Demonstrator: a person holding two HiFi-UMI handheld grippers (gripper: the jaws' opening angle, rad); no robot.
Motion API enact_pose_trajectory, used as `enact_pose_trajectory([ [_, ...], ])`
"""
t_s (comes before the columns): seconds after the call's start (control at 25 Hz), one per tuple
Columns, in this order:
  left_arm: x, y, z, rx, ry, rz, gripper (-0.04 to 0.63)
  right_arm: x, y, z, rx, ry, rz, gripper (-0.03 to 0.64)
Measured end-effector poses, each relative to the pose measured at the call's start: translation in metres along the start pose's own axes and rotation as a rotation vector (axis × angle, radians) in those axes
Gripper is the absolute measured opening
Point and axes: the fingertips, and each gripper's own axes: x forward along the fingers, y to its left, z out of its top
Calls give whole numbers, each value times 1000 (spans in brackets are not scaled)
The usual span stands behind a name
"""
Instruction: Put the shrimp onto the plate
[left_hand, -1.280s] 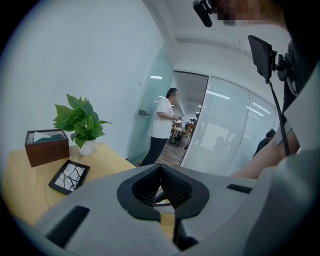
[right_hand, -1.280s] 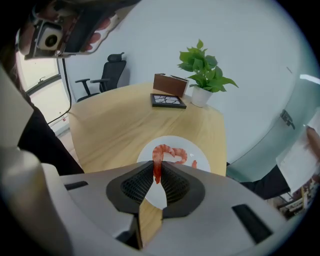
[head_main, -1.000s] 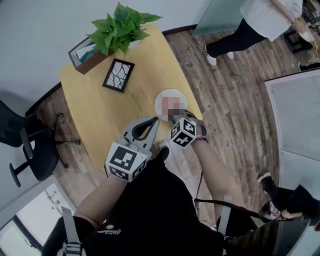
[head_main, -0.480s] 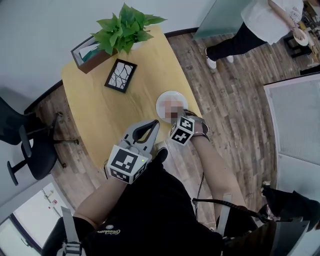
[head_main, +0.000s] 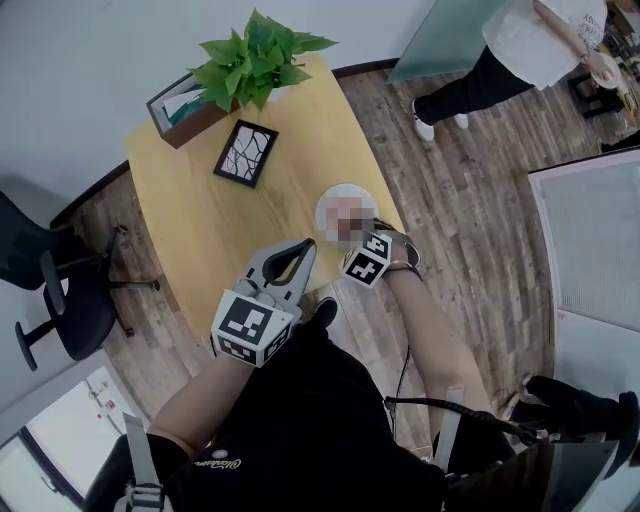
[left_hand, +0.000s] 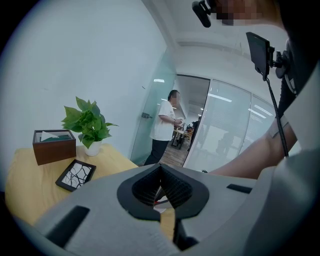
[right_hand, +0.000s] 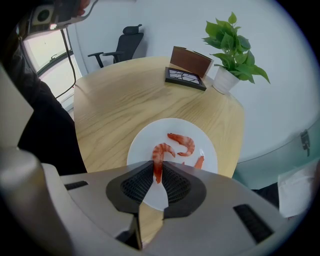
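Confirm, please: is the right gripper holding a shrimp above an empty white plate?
Not empty: the right gripper view shows the right gripper holding a shrimp above a white plate with another shrimp lying on it.

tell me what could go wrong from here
1. The right gripper pinches the curled orange shrimp by one end only, so it could slip out early.
2. Released here, it may land on the second orange shrimp on the round white plate, which sits near the light wooden table's edge.

Wooden table (head_main: 230, 235) with plate (right_hand: 145, 145), frame (head_main: 246, 153), box (head_main: 180, 108), plant (head_main: 258, 62)
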Motion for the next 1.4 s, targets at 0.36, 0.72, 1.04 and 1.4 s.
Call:
enact_pose_trajectory([
  [0.36, 2, 0, -2, 7, 6, -1, 0, -3, -2, -3, 33, -22, -4, 61],
  [0.72, 2, -5, 0, 15, 3, -16, 1, -9, -4, -2, 52, -35, -18, 72],
  [1.04, 0, -5, 3, 20, -1, -15, 0, -19, -4, 4, 101, -73, -38, 72],
  [1.4, 0, -11, 4, 39, 2, -19, 0, -58, -15, 22, 277, -255, -123, 38],
])
